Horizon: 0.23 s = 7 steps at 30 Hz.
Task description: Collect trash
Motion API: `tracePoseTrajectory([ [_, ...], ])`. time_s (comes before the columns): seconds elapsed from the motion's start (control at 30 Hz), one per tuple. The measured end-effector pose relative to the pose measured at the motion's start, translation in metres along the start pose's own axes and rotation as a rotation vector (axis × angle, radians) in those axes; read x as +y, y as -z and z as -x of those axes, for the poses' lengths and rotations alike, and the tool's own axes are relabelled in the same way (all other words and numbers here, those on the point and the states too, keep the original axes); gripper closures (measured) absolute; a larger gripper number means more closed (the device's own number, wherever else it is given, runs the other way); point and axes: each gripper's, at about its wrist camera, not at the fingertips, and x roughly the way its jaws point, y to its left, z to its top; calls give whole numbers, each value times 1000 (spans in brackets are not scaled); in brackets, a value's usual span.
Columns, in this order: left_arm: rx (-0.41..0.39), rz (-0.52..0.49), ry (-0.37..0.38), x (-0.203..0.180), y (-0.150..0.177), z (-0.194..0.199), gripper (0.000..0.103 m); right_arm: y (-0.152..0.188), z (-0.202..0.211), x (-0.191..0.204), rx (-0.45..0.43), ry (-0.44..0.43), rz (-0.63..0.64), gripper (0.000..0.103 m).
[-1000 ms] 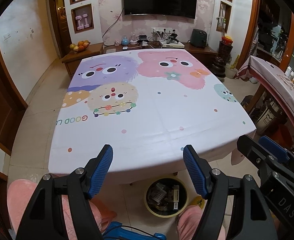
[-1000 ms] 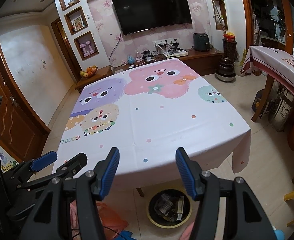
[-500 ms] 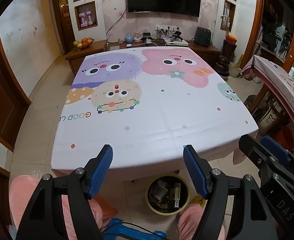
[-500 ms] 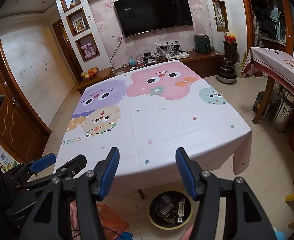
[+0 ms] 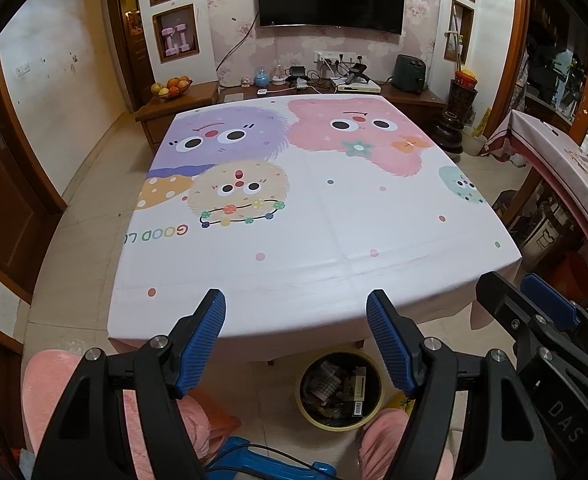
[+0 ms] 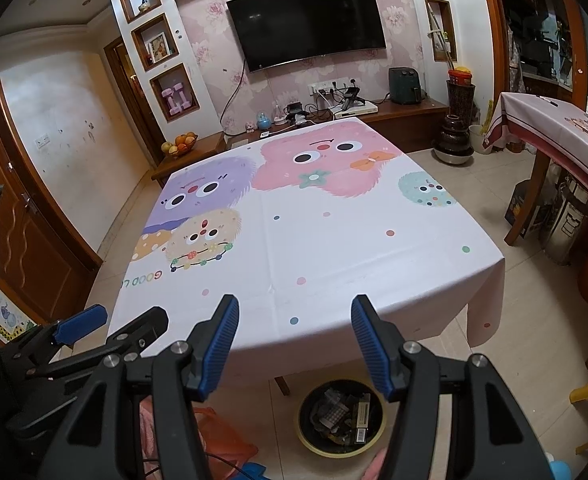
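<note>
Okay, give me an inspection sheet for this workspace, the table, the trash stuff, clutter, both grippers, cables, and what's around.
Surface: table under a cartoon tablecloth, nothing lying on it.
Job's things: trash bin on the floor by the near table edge, already holding wrappers and boxes.
Clutter: orange bag on the floor.
Grippers: left gripper open, empty; right gripper open, empty.
Cables: black cable over a blue object at the bottom edge.
Surroundings: wall TV, fruit bowl, second covered table.
</note>
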Motion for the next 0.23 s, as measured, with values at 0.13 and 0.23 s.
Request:
tracePoseTrajectory([
  [0.13,4,3,-7,1,1,3,32,0,0,1,2,3,0,44],
  [0.23,2,1,-13,1,0,3,32,0,0,1,2,2,0,44],
])
